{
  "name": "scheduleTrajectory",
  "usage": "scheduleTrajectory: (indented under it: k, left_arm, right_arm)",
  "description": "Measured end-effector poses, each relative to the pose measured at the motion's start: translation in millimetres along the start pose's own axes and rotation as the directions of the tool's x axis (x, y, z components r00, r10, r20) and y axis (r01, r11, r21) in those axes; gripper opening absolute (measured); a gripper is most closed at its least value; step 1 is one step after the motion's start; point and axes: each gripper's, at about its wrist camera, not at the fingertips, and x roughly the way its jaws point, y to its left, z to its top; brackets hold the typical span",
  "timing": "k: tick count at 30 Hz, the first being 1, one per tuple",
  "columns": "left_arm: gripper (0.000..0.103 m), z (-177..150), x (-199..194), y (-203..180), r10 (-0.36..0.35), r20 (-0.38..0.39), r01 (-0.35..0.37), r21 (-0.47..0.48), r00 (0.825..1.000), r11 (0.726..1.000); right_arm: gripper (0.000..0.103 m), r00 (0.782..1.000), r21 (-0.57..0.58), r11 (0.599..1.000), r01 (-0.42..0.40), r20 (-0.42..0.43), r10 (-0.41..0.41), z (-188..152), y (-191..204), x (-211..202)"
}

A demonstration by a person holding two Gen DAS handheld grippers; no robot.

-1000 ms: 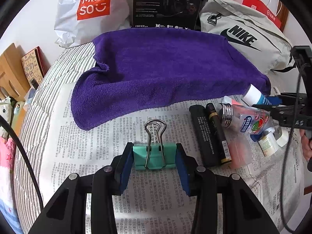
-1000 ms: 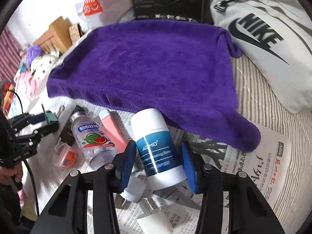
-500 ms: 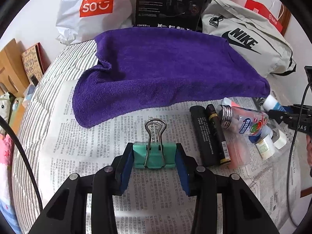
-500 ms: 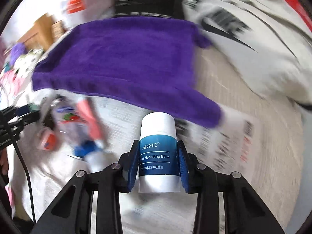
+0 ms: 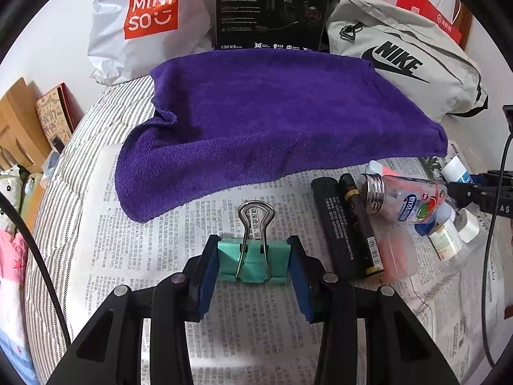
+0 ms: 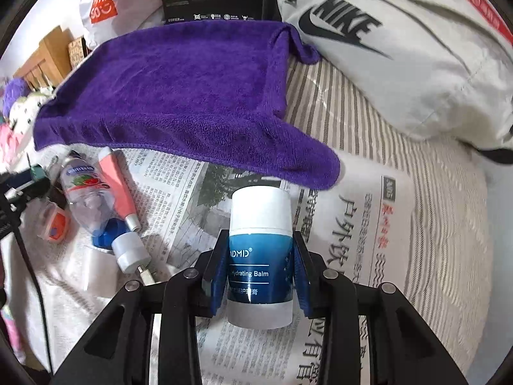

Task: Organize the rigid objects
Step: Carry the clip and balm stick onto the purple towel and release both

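right claw (image 6: 260,272) clamps balm stick (image 6: 260,256) upright | over newspaper (image 6: 368,224) | purple towel (image 6: 179,96) beyond

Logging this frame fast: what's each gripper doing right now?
Left gripper: shut on the green binder clip.
Right gripper: shut on the balm stick.

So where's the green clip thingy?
In the left wrist view, the mint-green metal binder clip is pinched between the left tongs, over the printed newspaper, with the purple fluffy towel beyond it.
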Motion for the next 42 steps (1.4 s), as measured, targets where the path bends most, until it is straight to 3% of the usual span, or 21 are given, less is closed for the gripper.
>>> scheduleTrajectory:
  k: [2,11,23,34,42]
  left_arm:
    - [0.040,0.0,-2.1,6.3,-0.022,-0.007,0.022,-0.023,1.000,0.999]
    - [0.040,6.9,-31.1,21.6,-0.038,0.039,0.040,-0.069,0.999,0.997]
    - [0.040,48.5,-46.1,9.2,-0.033,0.105,0.035,-0.010,0.994,0.999]
    - [0.040,98.4,-16.1,-5.1,-0.090,0.108,0.088,0.021,0.990,0.996]
    - [0.040,128.3,15.0,-6.4,-0.116,0.106,0.114,0.026,0.988,0.993]
  right_arm:
    - [0.036,0.999,0.019,0.999,-0.039,0.013,0.039,0.7,-3.7,-7.3]
    - [0.036,0.995,0.016,0.997,-0.073,0.069,0.072,9.2,3.9,-35.1]
    - [0.036,0.983,-0.005,0.993,-0.119,0.140,0.118,50.3,18.8,-48.4]
    - [0.036,0.979,0.008,0.991,-0.131,0.159,0.128,97.8,16.6,-34.3]
    - [0.036,0.983,0.024,0.991,-0.132,0.134,0.128,129.5,20.3,1.7]
